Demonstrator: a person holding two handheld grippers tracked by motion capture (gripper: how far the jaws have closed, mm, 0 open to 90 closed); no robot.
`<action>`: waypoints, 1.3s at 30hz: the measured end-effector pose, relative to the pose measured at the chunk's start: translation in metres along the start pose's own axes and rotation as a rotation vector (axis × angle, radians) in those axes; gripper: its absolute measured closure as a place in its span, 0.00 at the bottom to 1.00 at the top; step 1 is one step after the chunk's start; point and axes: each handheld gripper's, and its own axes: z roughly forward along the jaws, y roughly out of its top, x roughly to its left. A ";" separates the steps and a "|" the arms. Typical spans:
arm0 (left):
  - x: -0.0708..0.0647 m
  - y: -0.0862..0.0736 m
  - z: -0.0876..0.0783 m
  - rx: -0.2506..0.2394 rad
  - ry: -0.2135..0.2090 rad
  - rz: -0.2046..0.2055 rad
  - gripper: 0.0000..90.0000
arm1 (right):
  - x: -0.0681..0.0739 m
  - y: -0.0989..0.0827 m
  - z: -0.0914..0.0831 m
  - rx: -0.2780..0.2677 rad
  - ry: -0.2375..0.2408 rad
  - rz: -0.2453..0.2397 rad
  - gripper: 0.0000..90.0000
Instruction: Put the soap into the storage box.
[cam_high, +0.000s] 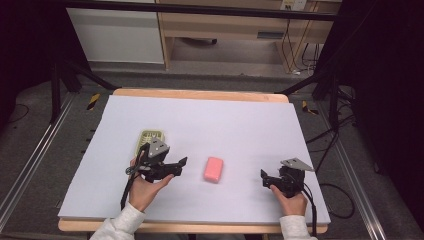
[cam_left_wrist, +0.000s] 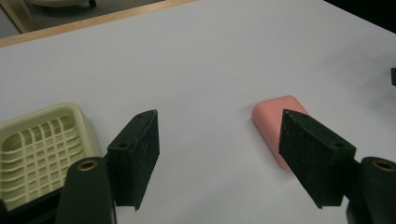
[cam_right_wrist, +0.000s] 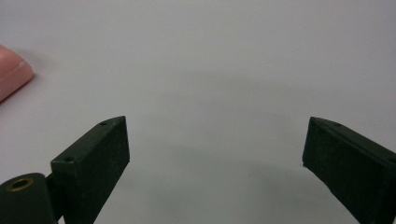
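A pink bar of soap lies flat on the pale sheet, between my two grippers. My left gripper is held just left of it, open, jaws pointing toward the bar. In the left gripper view the soap sits partly behind the right jaw, and the gripper holds nothing. A pale green slatted soap dish rests behind the left hand and appears as the dish at the lower left. My right gripper is open, right of the bar, and empty; the soap's end shows at the left edge.
A pale lilac sheet covers the wooden table. Black frame legs and cables stand on the floor at both sides, with wooden furniture beyond the far edge.
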 end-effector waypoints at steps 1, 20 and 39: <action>-0.001 0.001 0.001 0.002 0.000 0.000 0.32 | 0.000 0.000 0.000 0.001 0.001 -0.001 0.08; -0.021 0.013 0.025 0.059 -0.034 0.028 0.30 | 0.001 0.000 0.000 0.002 0.009 0.004 0.08; -0.042 0.022 0.049 0.118 -0.065 0.038 0.30 | 0.001 0.001 -0.001 -0.001 0.014 0.004 0.08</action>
